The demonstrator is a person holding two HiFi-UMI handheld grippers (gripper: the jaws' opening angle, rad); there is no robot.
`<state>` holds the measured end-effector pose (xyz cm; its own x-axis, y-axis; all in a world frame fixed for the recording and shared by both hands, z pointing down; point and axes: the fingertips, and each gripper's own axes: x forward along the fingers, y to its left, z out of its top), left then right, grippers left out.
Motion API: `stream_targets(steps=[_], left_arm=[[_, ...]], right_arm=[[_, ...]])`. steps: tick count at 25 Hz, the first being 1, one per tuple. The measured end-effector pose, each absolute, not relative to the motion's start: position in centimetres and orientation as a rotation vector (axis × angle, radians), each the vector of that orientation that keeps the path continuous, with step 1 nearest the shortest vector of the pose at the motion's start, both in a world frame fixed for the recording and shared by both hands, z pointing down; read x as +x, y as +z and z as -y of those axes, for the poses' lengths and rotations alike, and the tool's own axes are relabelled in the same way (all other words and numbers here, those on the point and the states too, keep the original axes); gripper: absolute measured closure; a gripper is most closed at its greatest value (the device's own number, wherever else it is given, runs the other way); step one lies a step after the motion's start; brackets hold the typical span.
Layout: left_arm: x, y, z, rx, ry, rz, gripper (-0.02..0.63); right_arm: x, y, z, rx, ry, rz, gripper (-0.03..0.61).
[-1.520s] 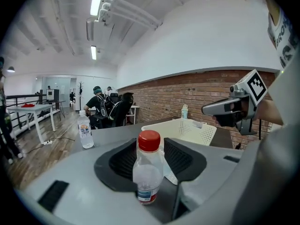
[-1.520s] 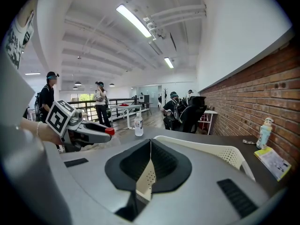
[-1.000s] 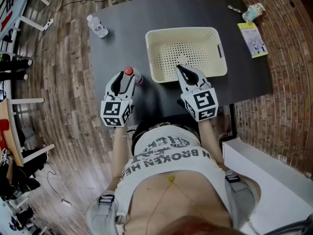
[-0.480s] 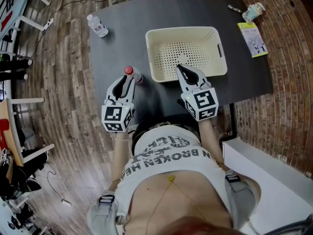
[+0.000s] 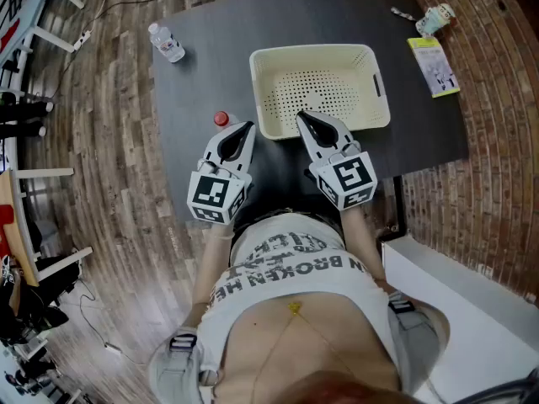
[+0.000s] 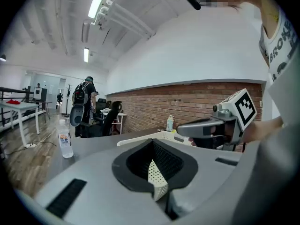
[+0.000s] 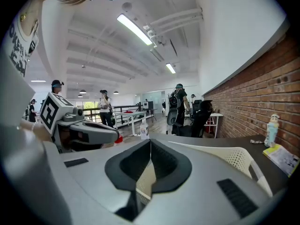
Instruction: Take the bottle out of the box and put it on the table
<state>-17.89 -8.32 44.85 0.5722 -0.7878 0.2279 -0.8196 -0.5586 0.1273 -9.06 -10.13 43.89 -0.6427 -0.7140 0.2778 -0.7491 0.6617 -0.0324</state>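
Note:
A small red-capped bottle (image 5: 221,119) stands upright on the dark table (image 5: 194,74), just left of the cream perforated basket (image 5: 370,53), which holds nothing. My left gripper (image 5: 245,130) hangs right of the bottle and apart from it, near the basket's front left corner. Its jaws have just closed and are shut with nothing between them, as the left gripper view (image 6: 159,196) shows. My right gripper (image 5: 301,118) is shut too and points over the basket's front rim; between its closed jaws (image 7: 140,191) only the basket wall shows.
A clear water bottle (image 5: 168,43) stands at the table's far left corner. A yellow booklet (image 5: 435,66), a small figure-shaped bottle (image 5: 436,19) and a pen (image 5: 404,14) lie at the far right. The table's front edge is by my body.
The left gripper let go of the red-capped bottle, shut its jaws and moved right and up toward the basket. The bottle stays on the table. The right gripper hardly moved.

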Motion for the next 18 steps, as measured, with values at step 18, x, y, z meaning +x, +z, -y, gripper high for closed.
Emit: stream_targets(steps=[18], left_arm=[[-14.7,38.1,8.5,2.717,0.091,1.308,0.606]], right_arm=[[-11.5,37.7,8.8,1.126,0.056,2.884,0.571]])
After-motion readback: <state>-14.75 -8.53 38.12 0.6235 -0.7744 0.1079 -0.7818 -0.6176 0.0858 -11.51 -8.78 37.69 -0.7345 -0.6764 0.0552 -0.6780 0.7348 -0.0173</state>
